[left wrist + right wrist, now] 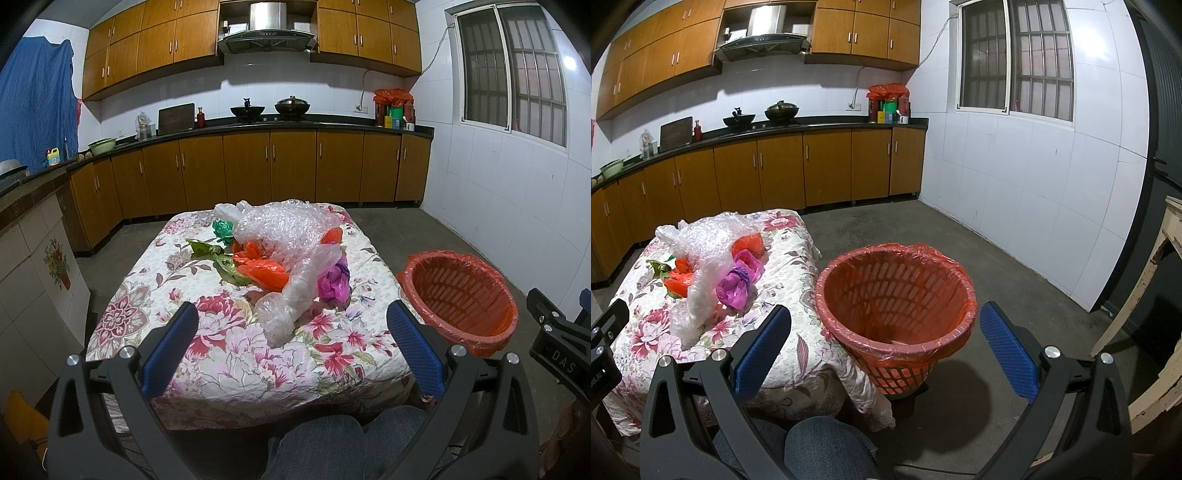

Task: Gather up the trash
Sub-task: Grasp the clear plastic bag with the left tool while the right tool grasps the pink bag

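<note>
A heap of plastic trash lies on the floral-cloth table (221, 354): clear bubble wrap (291, 229), orange bags (264, 271), a purple bag (334, 282), a green bag (222, 229) and a clear bag (286, 306). The heap also shows in the right wrist view, with the purple bag (737, 280) nearest. A red basket (461, 295) lined with a red bag stands right of the table (897, 295). My left gripper (291, 350) is open and empty, short of the clear bag. My right gripper (886, 350) is open and empty, in front of the basket.
Wooden kitchen cabinets (258, 170) and a dark counter with woks (269, 109) run along the far wall. A white tiled wall (1015, 192) with a window is on the right. A pale wooden frame (1145, 295) stands at far right. The person's knees (332, 443) are below.
</note>
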### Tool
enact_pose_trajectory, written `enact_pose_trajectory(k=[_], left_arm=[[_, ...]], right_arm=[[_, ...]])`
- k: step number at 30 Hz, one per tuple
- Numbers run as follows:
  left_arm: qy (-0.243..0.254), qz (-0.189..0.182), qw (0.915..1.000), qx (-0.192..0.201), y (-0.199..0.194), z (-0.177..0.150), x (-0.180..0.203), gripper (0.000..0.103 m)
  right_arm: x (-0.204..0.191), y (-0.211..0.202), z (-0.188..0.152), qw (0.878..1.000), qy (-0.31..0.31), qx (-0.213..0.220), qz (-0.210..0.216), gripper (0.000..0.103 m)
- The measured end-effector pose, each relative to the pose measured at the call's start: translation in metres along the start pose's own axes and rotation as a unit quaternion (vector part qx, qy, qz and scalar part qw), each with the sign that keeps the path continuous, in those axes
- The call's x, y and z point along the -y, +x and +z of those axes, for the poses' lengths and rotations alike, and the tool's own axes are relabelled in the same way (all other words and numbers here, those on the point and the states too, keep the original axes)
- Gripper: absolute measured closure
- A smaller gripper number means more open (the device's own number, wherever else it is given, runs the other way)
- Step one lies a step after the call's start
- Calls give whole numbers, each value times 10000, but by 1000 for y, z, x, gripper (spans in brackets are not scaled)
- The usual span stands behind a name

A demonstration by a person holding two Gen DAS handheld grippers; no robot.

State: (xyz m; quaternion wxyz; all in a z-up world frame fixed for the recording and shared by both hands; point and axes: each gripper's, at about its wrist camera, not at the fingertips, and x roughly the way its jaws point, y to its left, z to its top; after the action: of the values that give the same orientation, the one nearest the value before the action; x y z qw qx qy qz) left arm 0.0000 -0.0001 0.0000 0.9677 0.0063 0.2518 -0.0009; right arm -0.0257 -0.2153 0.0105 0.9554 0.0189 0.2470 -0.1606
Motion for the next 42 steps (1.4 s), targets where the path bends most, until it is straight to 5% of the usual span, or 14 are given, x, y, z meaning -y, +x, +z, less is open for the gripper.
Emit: enact_pose_trajectory(k=[16, 26, 38, 42], left_arm=[[-644, 428, 9958, -497, 43, -11, -61, 4], [-301, 71, 9979, -570, 117, -5, -44, 6], [105, -349, 9921, -1199, 210, -16, -24, 31], [249, -583, 9905, -1219, 219, -17, -18, 54]], right_arm=[[-33, 47, 5, 9941, -27, -541, 940, 2], [-42, 73, 2, 9925, -118, -809, 912, 2], [-61, 111, 3, 9893, -241, -1056, 976, 2], [-69, 120, 3, 9878, -275, -1120, 1049, 2]])
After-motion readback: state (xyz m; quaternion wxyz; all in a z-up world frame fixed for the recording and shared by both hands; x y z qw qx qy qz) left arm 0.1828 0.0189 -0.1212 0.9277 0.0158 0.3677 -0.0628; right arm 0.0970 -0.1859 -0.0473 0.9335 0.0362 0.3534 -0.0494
